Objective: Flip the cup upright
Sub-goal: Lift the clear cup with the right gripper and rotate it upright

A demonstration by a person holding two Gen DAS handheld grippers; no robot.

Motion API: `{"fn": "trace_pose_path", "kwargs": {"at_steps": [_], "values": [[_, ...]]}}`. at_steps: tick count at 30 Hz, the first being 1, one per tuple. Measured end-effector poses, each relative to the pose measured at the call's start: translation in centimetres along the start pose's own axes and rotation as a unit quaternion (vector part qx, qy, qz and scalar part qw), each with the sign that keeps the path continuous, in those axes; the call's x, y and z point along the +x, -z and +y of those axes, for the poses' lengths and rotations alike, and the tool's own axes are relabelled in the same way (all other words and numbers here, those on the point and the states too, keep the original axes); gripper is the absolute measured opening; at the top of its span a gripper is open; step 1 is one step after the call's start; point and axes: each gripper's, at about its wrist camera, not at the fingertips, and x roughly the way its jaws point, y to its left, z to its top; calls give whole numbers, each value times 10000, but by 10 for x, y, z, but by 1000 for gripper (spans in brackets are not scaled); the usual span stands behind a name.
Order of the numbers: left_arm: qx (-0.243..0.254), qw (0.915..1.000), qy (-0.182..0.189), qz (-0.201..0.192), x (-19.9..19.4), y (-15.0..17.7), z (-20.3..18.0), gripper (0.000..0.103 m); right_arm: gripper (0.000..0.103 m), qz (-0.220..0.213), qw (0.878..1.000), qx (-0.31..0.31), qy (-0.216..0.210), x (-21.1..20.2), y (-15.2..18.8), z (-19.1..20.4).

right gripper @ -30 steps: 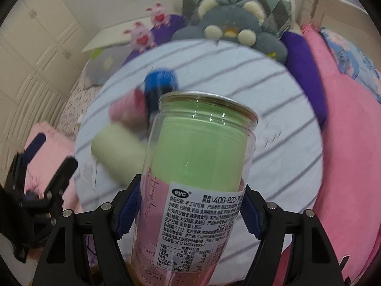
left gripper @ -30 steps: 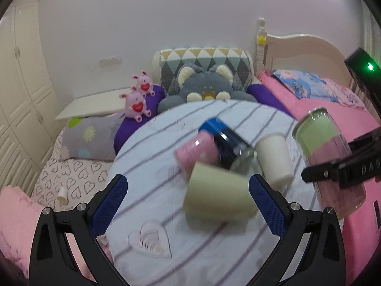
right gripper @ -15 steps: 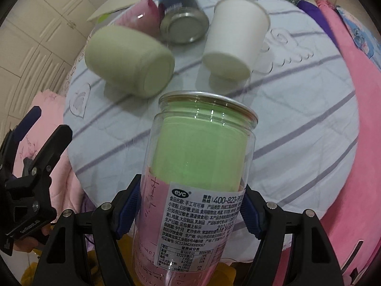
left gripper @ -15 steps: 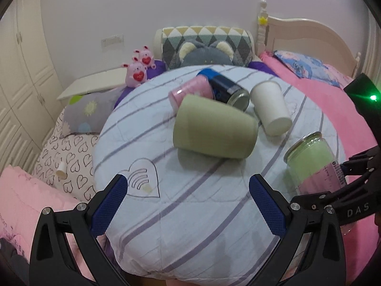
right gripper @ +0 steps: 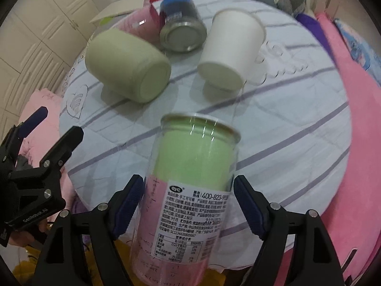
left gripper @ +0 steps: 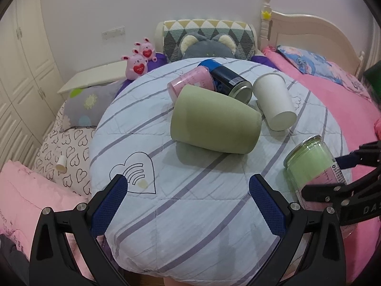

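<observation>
Progress is partial, we judge: our right gripper [right gripper: 188, 205] has its jaws closed on the clear jar [right gripper: 190, 188], nearly upright at the bench [left gripper: 190, 190] edge. Our left gripper [left gripper: 188, 202] waits wide open, empty. The green cup [left gripper: 214, 121] and white cup [left gripper: 273, 100] lie on their sides.

Far half of the round striped quilted tabletop [left gripper: 190, 205] is crowded: a sage-green cup on its side [left gripper: 214, 121], a pink cup [left gripper: 190, 83], a dark-blue metal-lidded jar [left gripper: 228, 81] and a white paper cup [left gripper: 273, 100] lie clustered, touching or just apart. Near half, around the heart print [left gripper: 133, 171], lies open. A clear green-filled jar [right gripper: 190, 186] blocks the right edge.
</observation>
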Motion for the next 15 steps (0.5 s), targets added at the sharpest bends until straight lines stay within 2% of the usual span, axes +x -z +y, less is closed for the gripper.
{"fn": "trace_pose_path", "kwargs": {"at_steps": [10, 15], "values": [[8, 9999, 69, -90, -16, -5, -18, 103, 79, -466, 9987, 70, -191, -40, 9, -19], [8, 9999, 145, -72, -23, -9, -47, 103, 79, -865, 9963, 32, 4, -60, 17, -31]]}}
